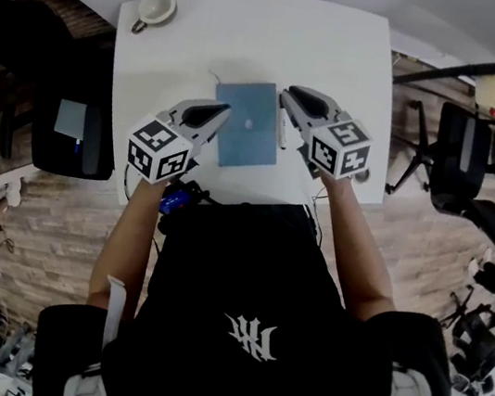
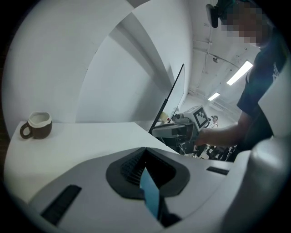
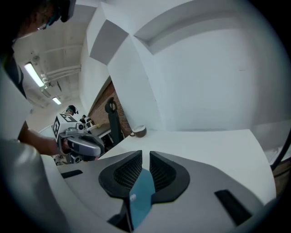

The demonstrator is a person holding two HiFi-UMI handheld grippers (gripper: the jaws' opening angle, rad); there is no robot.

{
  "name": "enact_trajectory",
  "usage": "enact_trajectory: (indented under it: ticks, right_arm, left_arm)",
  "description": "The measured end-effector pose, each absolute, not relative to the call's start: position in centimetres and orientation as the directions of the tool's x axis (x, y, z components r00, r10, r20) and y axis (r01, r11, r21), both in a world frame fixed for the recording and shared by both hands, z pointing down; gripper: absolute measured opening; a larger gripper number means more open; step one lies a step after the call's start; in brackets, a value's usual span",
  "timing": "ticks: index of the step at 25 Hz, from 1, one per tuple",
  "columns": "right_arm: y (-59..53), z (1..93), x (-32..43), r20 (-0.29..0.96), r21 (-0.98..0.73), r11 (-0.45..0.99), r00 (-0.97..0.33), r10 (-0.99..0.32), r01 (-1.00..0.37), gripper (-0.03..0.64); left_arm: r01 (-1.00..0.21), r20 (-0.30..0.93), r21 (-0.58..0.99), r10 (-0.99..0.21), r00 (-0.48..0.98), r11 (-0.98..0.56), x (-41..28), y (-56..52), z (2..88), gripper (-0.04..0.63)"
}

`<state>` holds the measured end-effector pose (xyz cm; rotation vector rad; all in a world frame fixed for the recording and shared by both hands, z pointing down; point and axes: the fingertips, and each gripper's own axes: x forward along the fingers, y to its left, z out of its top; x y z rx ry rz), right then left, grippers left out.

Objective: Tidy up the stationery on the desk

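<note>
A thin blue notebook (image 1: 248,124) with a small pale mark on its cover hangs over the white desk (image 1: 256,34), between my two grippers. My left gripper (image 1: 222,115) grips its left edge; in the left gripper view the jaws (image 2: 145,152) are shut on the blue edge (image 2: 150,191). My right gripper (image 1: 289,96) has hold of the right side; in the right gripper view the notebook (image 3: 138,195) sits between the ribbed pads (image 3: 129,170), whose tips stand slightly apart. Each gripper view shows the other gripper across the book.
A brown-and-white cup (image 1: 155,8) stands at the desk's far left corner and also shows as the cup (image 2: 36,125) in the left gripper view. A black chair (image 1: 75,131) stands left of the desk, and more chairs (image 1: 462,153) stand to the right. The desk's near edge lies against the person's body.
</note>
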<state>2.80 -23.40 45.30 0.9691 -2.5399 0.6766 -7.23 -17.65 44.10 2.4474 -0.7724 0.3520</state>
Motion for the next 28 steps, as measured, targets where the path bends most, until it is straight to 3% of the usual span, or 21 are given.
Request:
enact_trajectory:
  ticks: [12,19,28]
  right_arm:
    - [-20.2,32.4,-2.9,0.175,-0.17,0.858,-0.872,-0.457,-0.484,0.051]
    - [-17.2,27.4,-3.6,0.062,-0.09,0.88,-0.884,-0.463,-0.467,0.049]
    - [-13.7,24.7,-2.3,-0.063,-0.106,0.892,-0.892,-0.448,-0.44,0.048]
  left_arm:
    - [-0.567,0.188,0.3,-0.535,0.823,-0.767,-7.9,-18.4,34.4,0.003]
    - [-0.541,0.109,0.242,-0.531,0.84,-0.806,-8.0,-16.4,30.6,0.003]
    - [-0.54,0.021,0.175,-0.545,0.838,-0.823,-8.8,-13.3,27.2,0.003]
